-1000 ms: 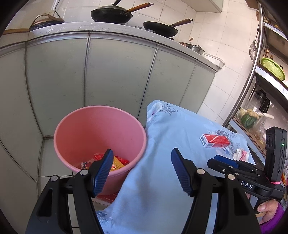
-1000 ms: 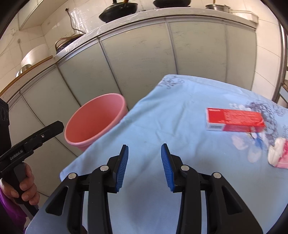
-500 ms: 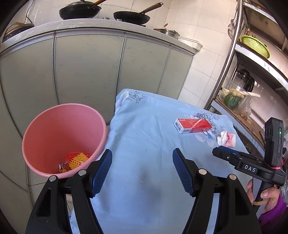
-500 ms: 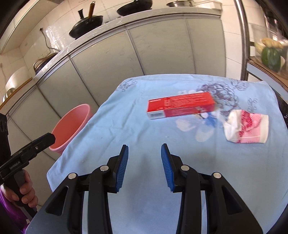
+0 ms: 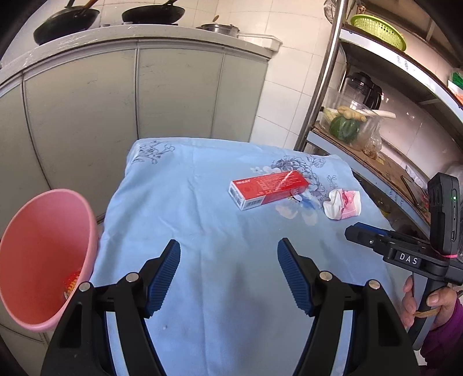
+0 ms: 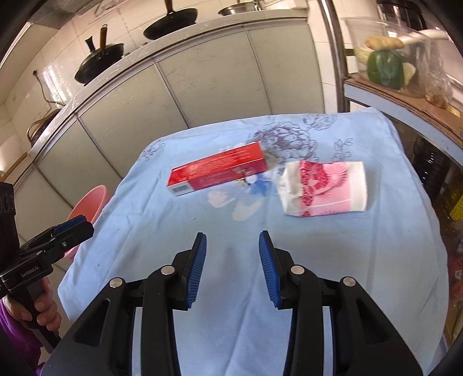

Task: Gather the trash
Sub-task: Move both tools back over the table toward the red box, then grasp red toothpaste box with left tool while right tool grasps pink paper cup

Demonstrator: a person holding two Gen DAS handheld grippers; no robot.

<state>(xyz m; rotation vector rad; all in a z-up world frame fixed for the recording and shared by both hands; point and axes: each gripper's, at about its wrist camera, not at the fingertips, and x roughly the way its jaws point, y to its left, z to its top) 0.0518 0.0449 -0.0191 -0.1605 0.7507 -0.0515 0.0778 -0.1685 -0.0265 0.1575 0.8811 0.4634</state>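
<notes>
1. The left gripper (image 5: 228,257) hangs over the near part of the blue tablecloth (image 5: 202,208); its 2 blue-padded fingers are spread wide with nothing between them.
2. The right gripper (image 6: 233,254) hangs over the same cloth, near its front edge; its 2 fingers are parted, less widely than the left pair, and hold nothing.
3. In the left wrist view, the right gripper shows at the right edge, held by a hand (image 5: 428,306) in a purple sleeve.
4. The pink bucket (image 5: 43,254) stands beside the table's left edge, below the cloth level. Red-and-yellow wrapper trash (image 5: 72,282) lies at its bottom.
5. The red carton (image 6: 217,170) lies flat on the cloth, beyond both grippers, its long side running roughly left to right.
6. The pink-and-white wrapper (image 6: 324,188) lies flat on the cloth just right of the red carton, apart from it.
7. Grey cabinet doors (image 5: 173,92) stand behind the table, with 2 black woks (image 5: 153,14) on the counter above.
8. A metal shelf rack (image 5: 327,81) stands at the right and carries a green pepper (image 5: 344,128).
</notes>
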